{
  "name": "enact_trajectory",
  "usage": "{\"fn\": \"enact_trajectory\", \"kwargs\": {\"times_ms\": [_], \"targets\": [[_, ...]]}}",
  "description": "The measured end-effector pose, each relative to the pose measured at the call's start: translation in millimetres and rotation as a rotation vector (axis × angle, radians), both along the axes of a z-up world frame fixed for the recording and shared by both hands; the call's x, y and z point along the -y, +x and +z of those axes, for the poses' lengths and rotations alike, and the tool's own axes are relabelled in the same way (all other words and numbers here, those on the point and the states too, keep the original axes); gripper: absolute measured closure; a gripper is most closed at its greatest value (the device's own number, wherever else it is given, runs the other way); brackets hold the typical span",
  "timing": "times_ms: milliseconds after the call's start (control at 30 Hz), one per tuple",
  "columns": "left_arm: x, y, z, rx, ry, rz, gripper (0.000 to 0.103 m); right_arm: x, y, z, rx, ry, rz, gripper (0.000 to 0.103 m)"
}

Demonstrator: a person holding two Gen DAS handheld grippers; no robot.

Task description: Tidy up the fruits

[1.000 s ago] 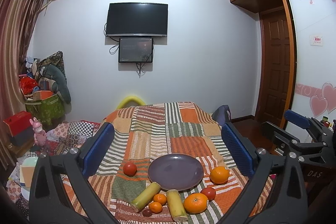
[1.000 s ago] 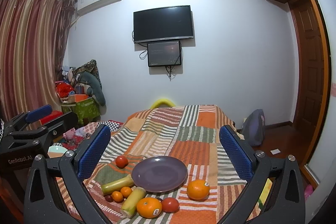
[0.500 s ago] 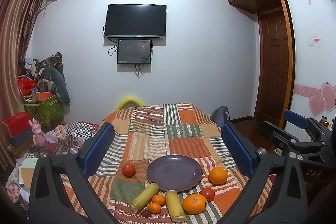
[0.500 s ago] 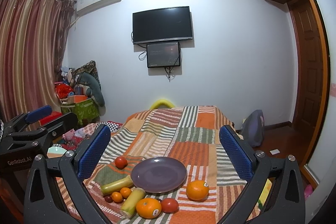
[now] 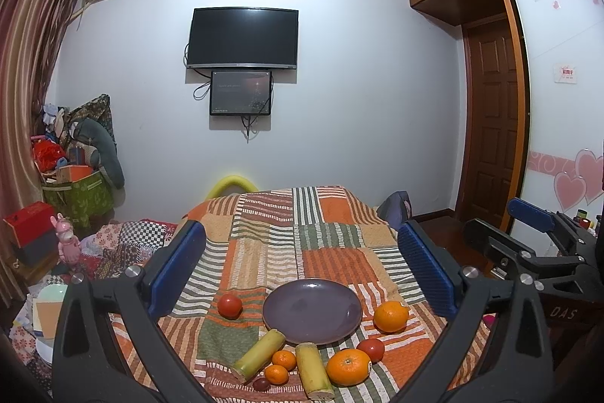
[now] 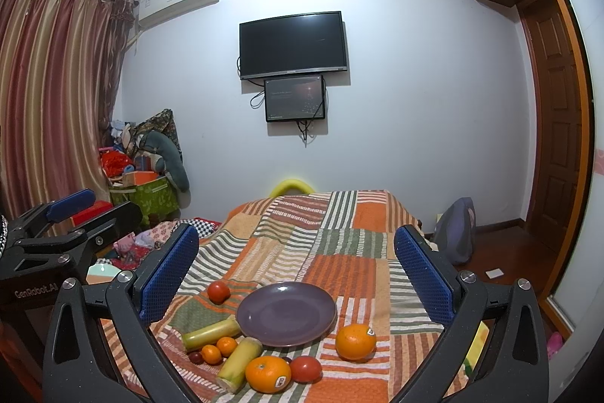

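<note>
While both tools hang above the near end of the patchwork cover, the left gripper has its blue pads spread wide with nothing between them, and the right gripper is likewise fully parted and holds nothing. Fruit lies low in each view, beyond the fingertips and framed between them, not touching any pad. Purple plate sits bare at centre. Off its left edge, apart from it: one tomato. Off its right edge, apart: an orange; from the right wrist this one shows a sticker. Along the plate's near rim, left to right: a yellow-green cane section lying slanted, its upper end near or under the rim; two small mandarins touching each other; a second cane piece pointing at the rim; a large orange; a second tomato just beside that orange. One small dark fruit, kind unclear, lies just in front of the mandarins. Right gripper's body shows at the right border of the left wrist view, well apart from the fruit.
</note>
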State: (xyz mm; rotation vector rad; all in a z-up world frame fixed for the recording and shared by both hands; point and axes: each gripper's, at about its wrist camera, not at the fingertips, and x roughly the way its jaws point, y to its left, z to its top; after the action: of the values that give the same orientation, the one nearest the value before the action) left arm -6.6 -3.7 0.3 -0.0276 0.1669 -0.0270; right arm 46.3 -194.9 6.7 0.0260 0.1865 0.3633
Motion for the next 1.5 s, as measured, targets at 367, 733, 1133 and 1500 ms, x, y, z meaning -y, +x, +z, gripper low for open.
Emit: {"fn": "enact_trajectory", "kwargs": {"times_ms": [367, 733, 1133, 1500], "targets": [[0.0, 2.1, 0.6, -0.010, 0.003, -0.004, 0.000, -0.5, -0.8, -0.5, -0.001, -0.002, 0.001, 0.000], [-2.2, 17.1, -5.5, -0.069, -0.004, -0.008, 0.000, -0.4, 6.3, -5.6, -0.031, -0.002, 0.026, 0.000], [-29.6, 54.0, -37.5, -0.190, -0.043, -0.021, 0.014, 9.8, 47.3, -41.9, -0.213, -0.042, 0.032, 0.014], [-68.0, 111.3, -92.8, -0.416, -0.040, 0.079, 0.025, 16.2, 82.0, -88.9, -0.402, -0.124, 0.015, 0.031]]}}
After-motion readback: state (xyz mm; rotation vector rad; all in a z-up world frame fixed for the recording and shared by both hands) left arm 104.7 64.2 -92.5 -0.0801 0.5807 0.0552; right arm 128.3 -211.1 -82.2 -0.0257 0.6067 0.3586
